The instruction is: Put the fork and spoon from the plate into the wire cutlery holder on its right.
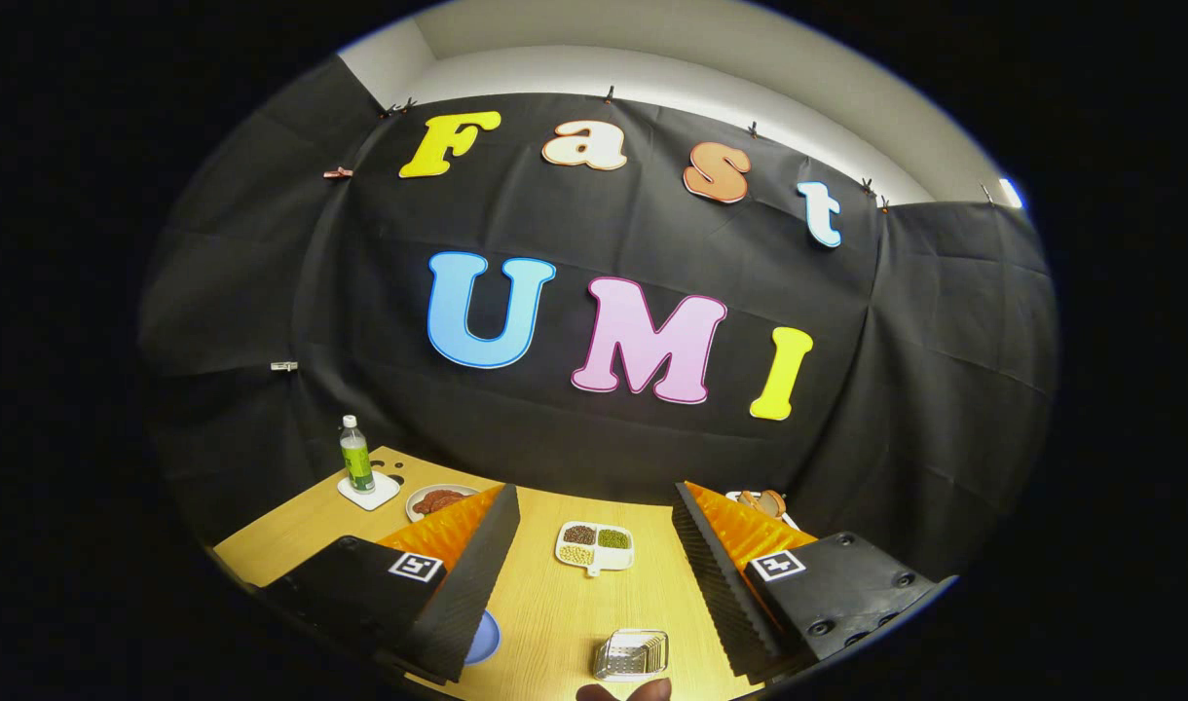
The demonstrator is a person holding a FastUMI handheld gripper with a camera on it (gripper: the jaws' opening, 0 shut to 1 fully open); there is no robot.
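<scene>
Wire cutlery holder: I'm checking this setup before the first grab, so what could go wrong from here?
The gripper is open and empty, with the wire cutlery holder low between its fingers, so coming down blind could knock it. The blue plate is mostly hidden behind the left finger, and I cannot see the fork or spoon, so a grab there may miss. The divided snack dish just beyond the fingers could be bumped on a forward sweep.

We see the blue plate [484, 638] mostly hidden behind the hand-held gripper's [594, 565] left finger; fork and spoon can't be made out. The wire holder [631, 653] is small, contents unclear. A dish [764, 502] sits half-hidden behind the right finger.
</scene>
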